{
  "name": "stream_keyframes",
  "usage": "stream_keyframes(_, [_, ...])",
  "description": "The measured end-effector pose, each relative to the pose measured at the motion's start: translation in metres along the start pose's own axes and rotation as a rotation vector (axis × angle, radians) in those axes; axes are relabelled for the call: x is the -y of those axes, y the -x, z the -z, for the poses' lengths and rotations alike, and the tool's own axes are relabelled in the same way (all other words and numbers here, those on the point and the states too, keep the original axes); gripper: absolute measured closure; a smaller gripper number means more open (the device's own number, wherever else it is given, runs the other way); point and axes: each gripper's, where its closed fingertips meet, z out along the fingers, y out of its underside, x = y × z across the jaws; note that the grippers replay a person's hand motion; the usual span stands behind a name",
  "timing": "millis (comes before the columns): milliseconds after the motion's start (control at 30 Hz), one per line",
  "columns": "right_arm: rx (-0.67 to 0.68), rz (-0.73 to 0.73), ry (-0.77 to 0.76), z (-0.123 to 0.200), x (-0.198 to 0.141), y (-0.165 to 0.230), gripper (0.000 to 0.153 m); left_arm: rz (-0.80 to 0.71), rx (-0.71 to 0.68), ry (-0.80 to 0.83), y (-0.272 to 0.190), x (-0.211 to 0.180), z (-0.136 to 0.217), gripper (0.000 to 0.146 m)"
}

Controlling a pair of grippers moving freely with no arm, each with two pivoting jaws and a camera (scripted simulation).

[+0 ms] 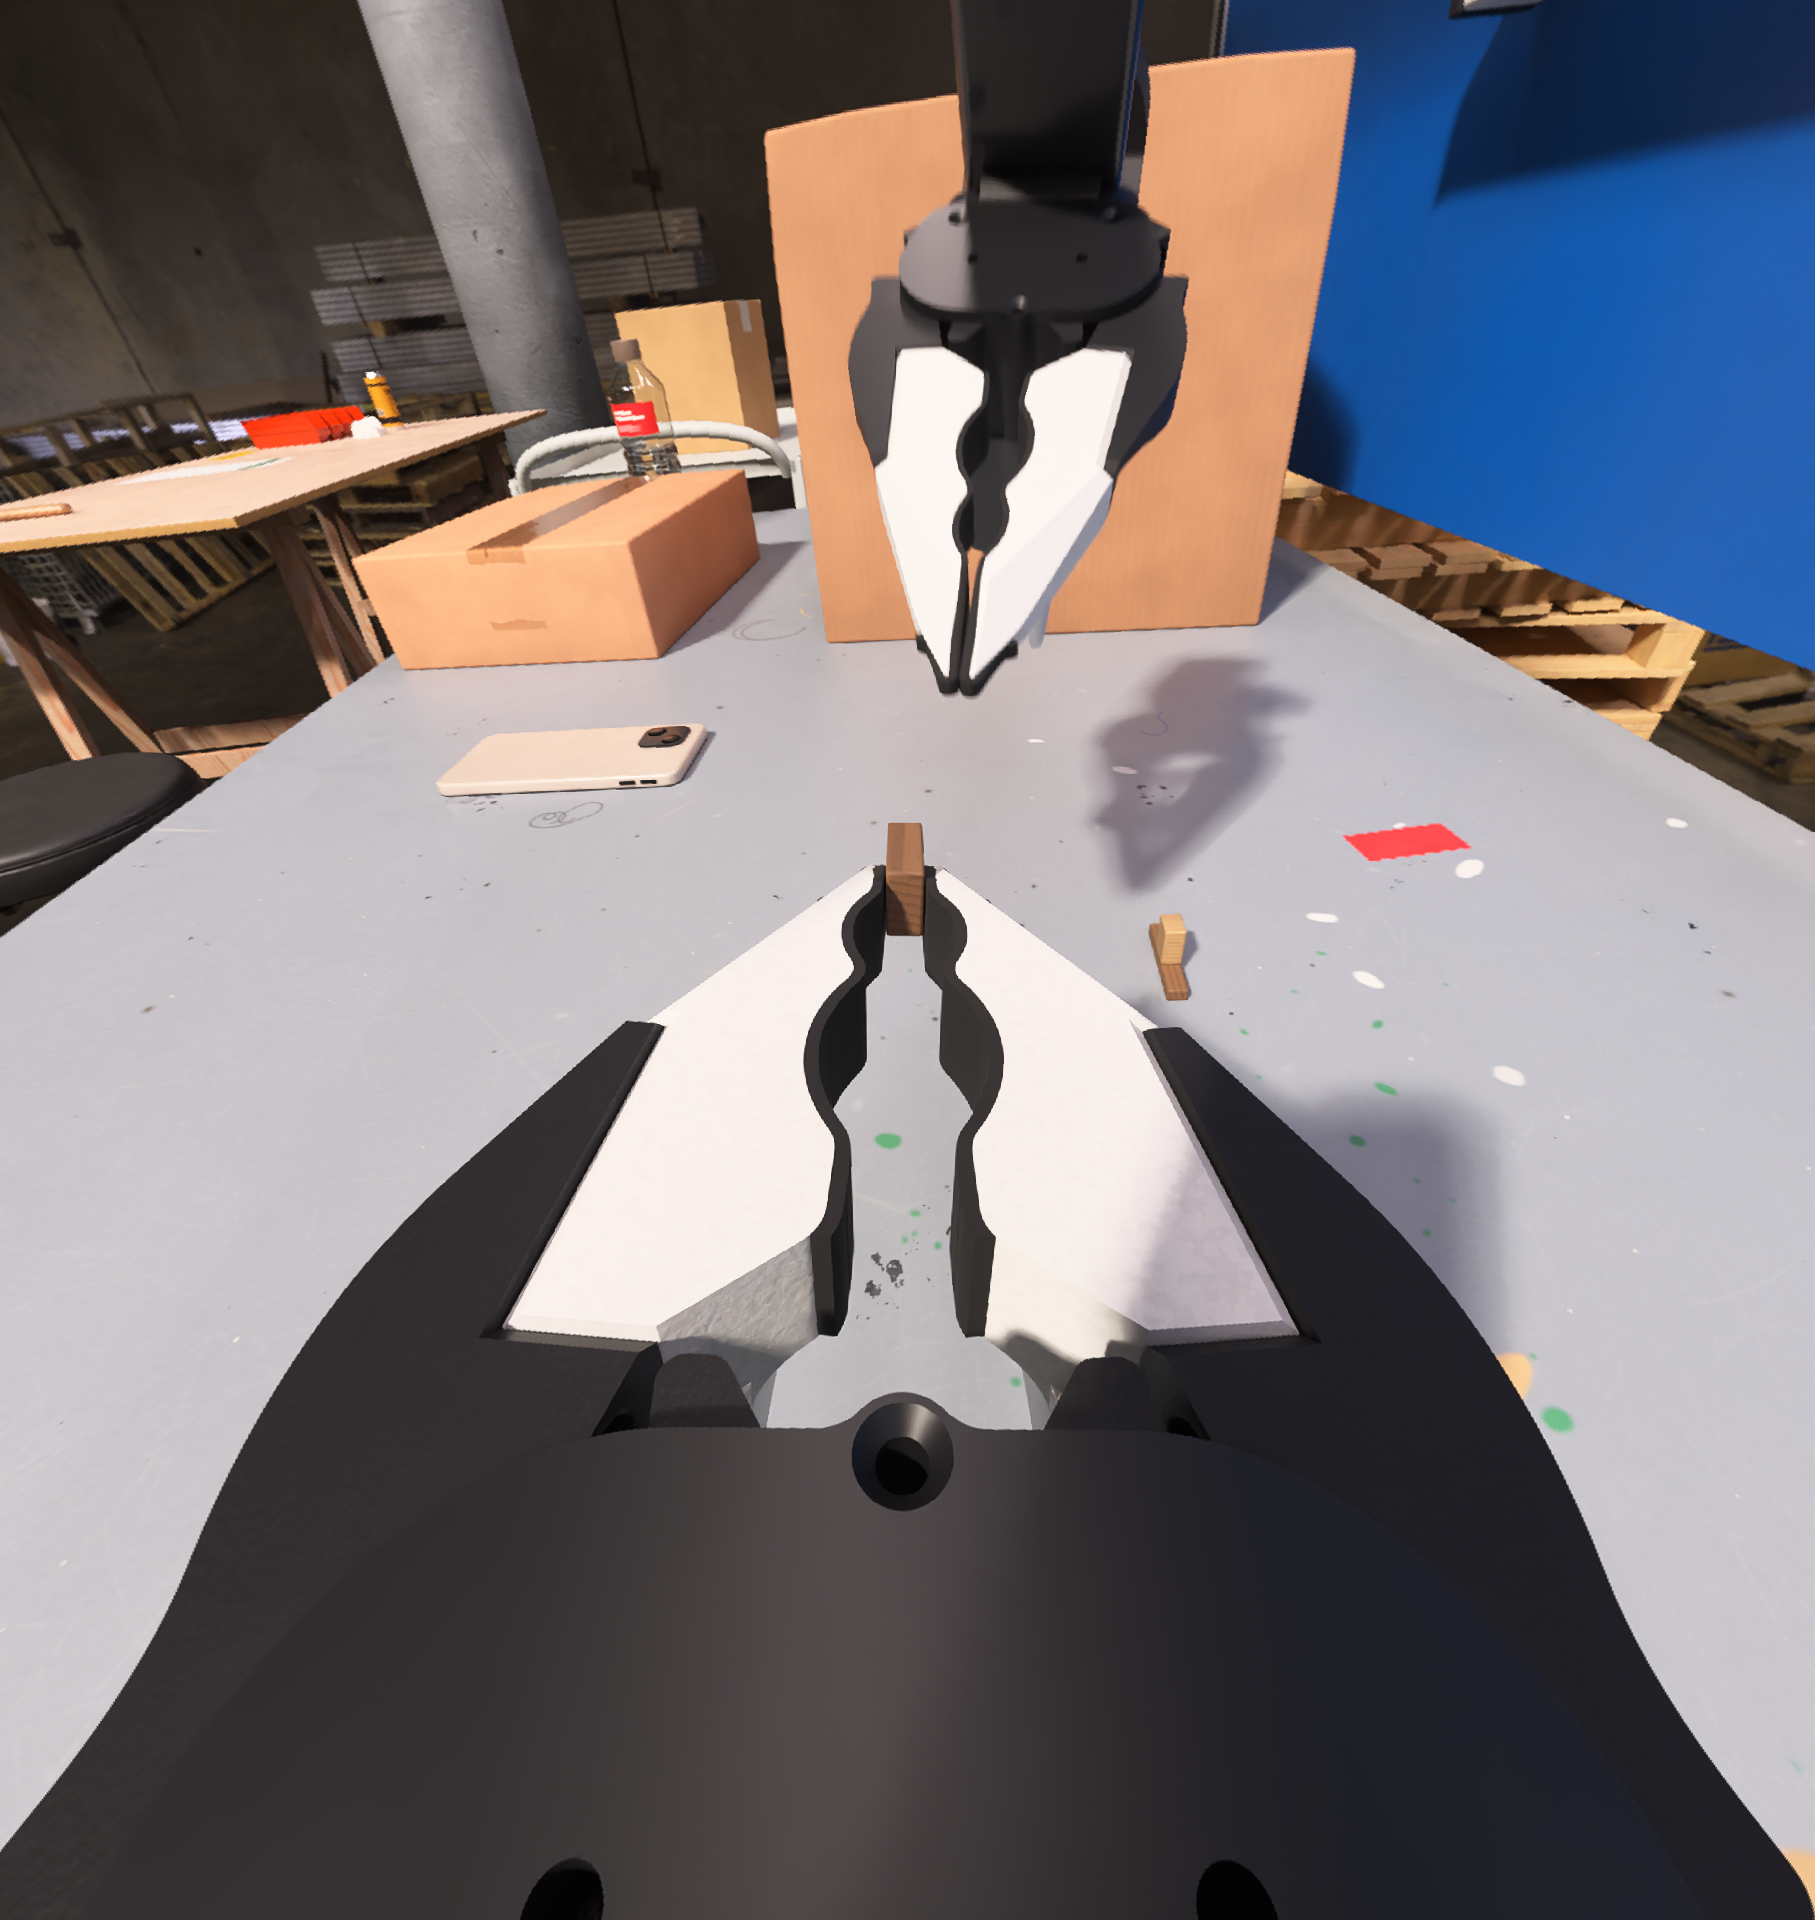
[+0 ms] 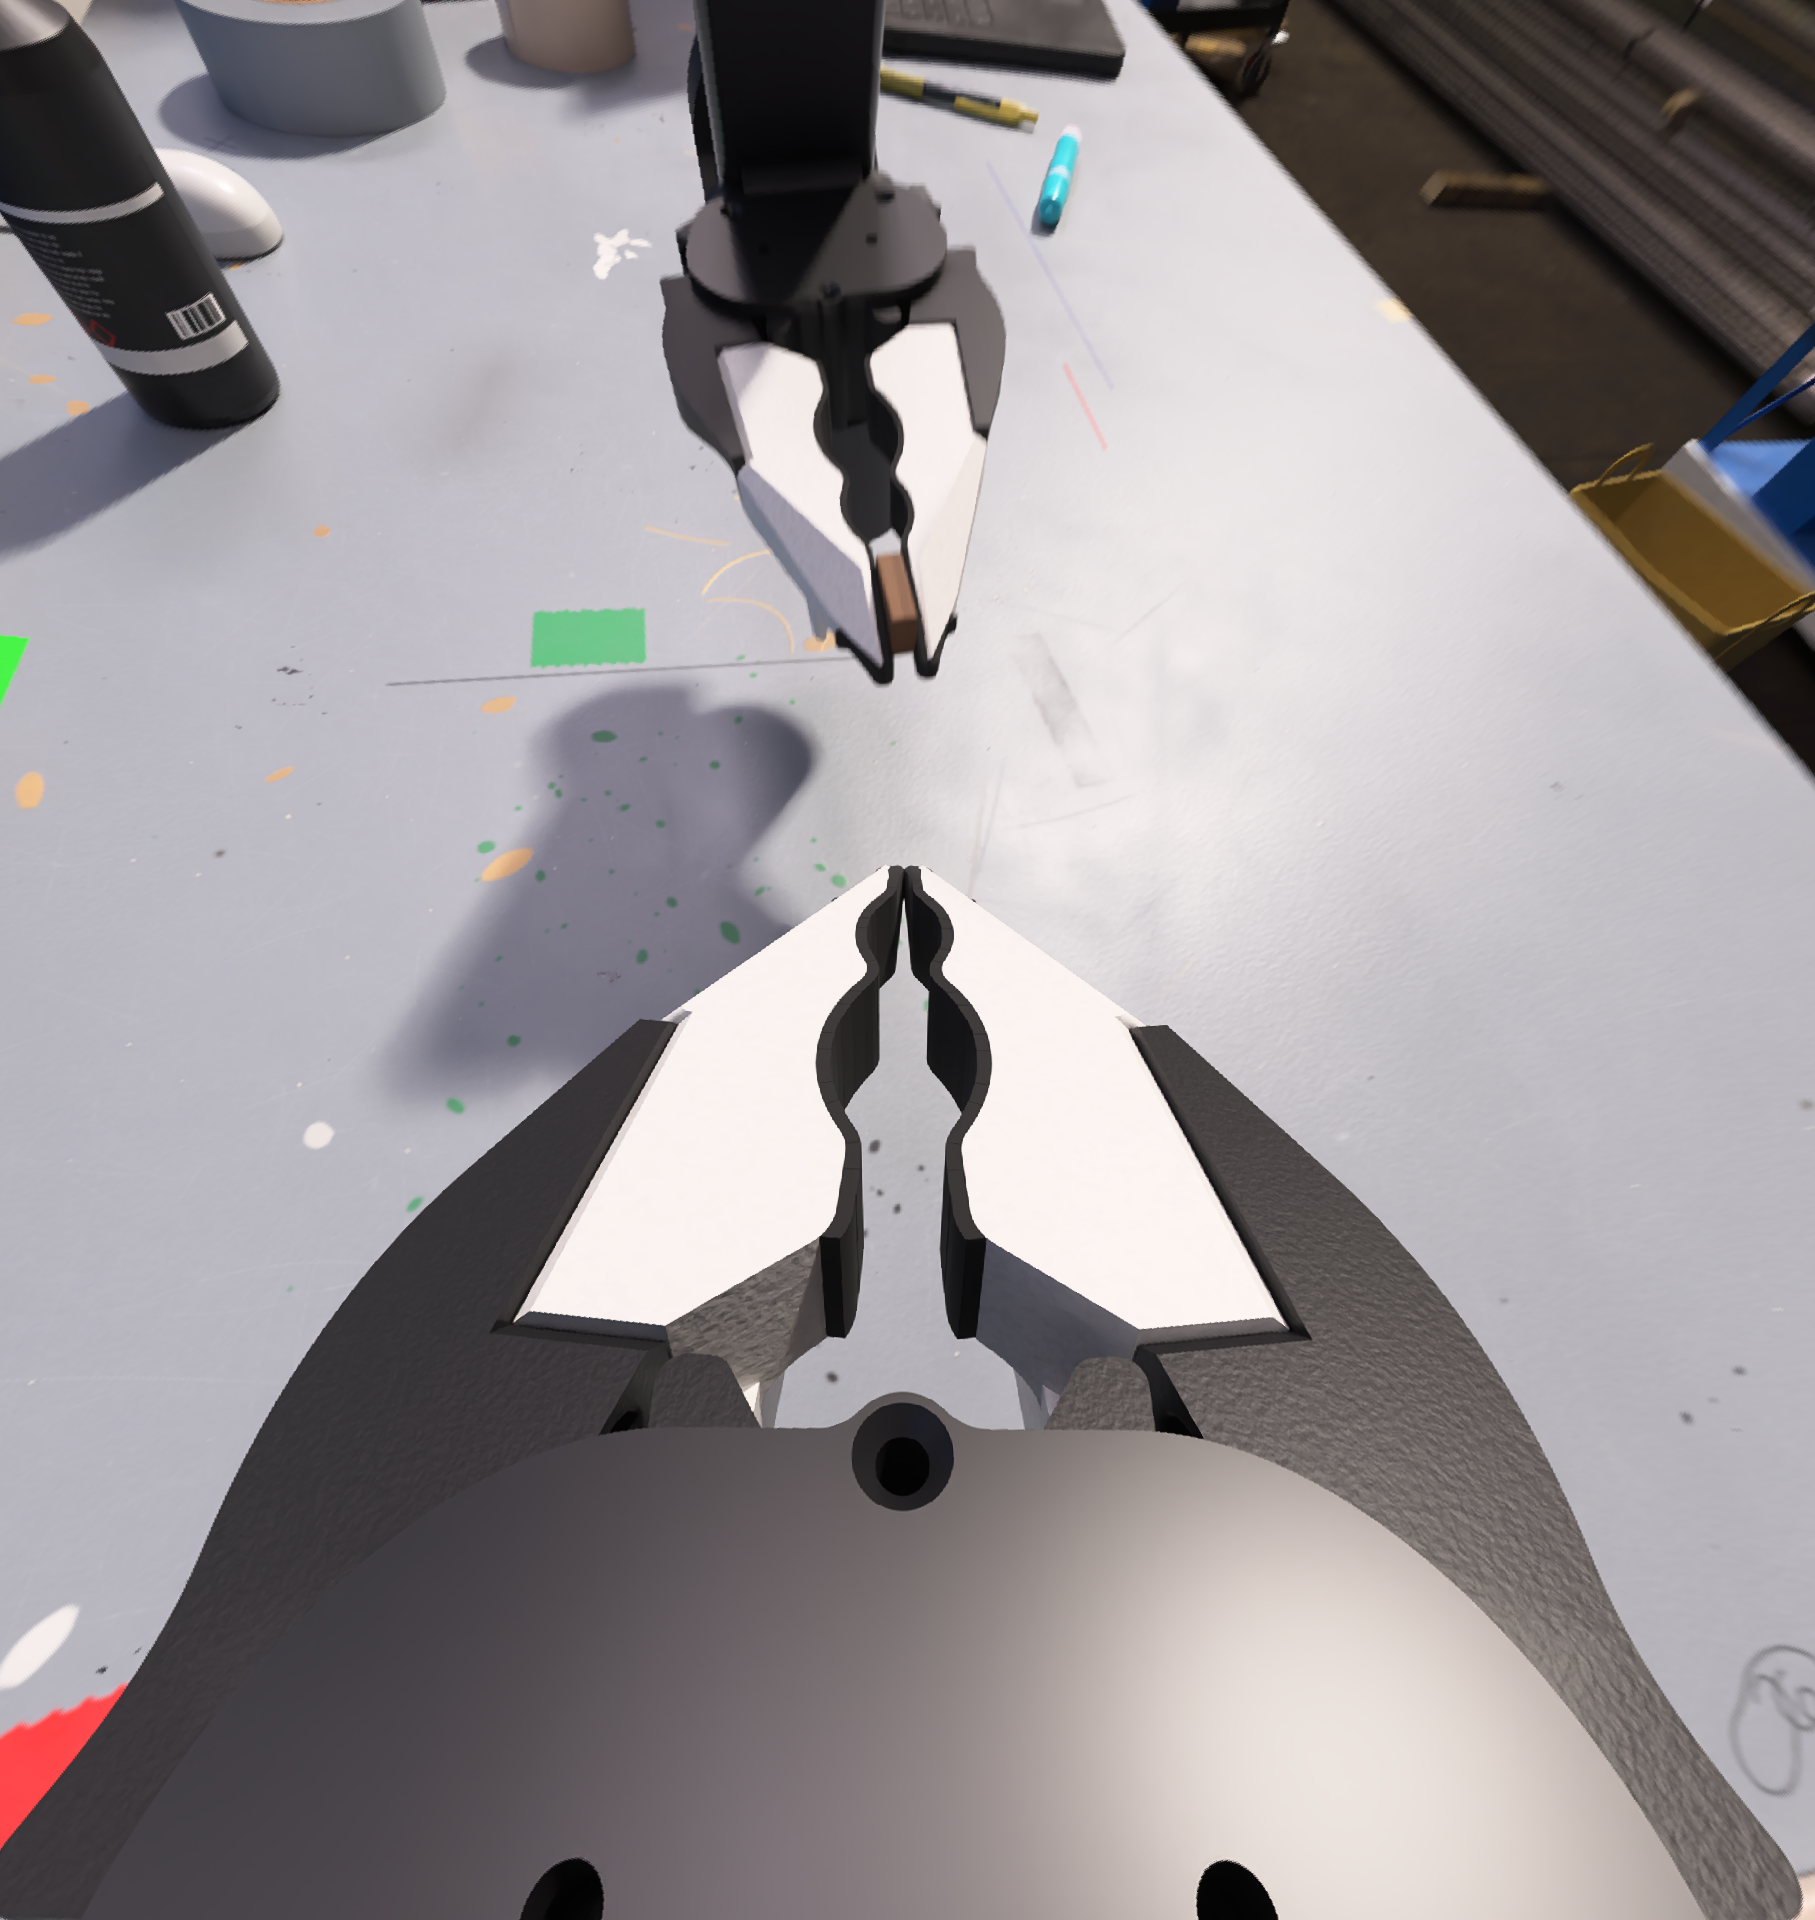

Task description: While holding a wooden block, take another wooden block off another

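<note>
My left gripper [image 1: 904, 878] is shut on a brown wooden block [image 1: 904, 878], held upright between its fingertips above the grey table [image 1: 363, 1039]; the same gripper [image 2: 903, 665] and block [image 2: 895, 613] show in the right wrist view. A pale wooden block [image 1: 1173, 935] sits on one end of a darker flat block [image 1: 1176, 979], on the table to the right of my left gripper. My right gripper [image 2: 901, 873] is shut and empty; it hangs point-down over the table's far middle in the left wrist view [image 1: 960, 681]. The stacked blocks are not in the right wrist view.
A phone [image 1: 576, 758], a closed cardboard box [image 1: 560, 566] and an upright cardboard sheet [image 1: 1225, 416] lie beyond. A red patch [image 1: 1407, 840] marks the table. In the right wrist view a black can [image 2: 103, 229], a mouse [image 2: 222, 203], a tape roll [image 2: 311, 62], pens [image 2: 1057, 182] and a green patch [image 2: 588, 636] stand.
</note>
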Motion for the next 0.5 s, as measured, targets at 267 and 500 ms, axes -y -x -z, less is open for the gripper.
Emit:
stream_keyframes(267, [0.086, -0.173, 0.105, -0.016, -0.055, 0.013, 0.145, 0.020, 0.038, -0.030, 0.010, 0.003, 0.009, 0.141])
stream_keyframes(500, [0.105, -0.210, 0.252, 0.006, -0.101, 0.063, 0.136, 0.024, 0.033, -0.033, 0.009, 0.004, 0.008, 0.141])
